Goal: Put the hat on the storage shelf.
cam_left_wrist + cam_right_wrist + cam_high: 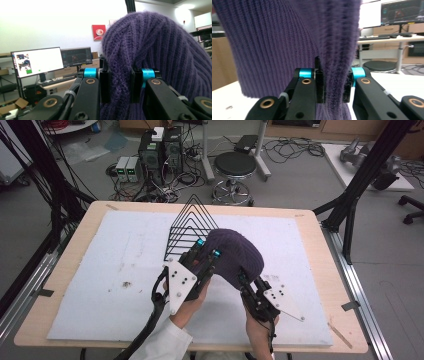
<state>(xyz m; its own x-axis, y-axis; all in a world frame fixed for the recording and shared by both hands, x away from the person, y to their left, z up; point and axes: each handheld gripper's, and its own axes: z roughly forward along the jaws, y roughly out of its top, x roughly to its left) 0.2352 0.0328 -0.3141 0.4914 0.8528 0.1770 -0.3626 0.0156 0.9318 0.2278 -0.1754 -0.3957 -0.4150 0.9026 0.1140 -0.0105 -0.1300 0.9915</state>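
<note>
A purple knit hat (235,255) hangs above the middle of the white mat, held up between both grippers. My left gripper (207,251) is shut on a bunched fold of the hat (155,50) at its left side, and the knit is pinched between the black pads (105,85). My right gripper (243,275) grips the hat's lower right edge. In the right gripper view its jaws are shut on a hanging fold of the hat (274,45). A black wire rack (190,222) with triangular loops stands just behind and left of the hat.
A white mat (115,265) covers most of the wooden table (75,240). Black frame posts (350,215) stand at the table's right and left sides. Behind the table are a stool (235,167) and computer boxes (160,150) with cables on the floor.
</note>
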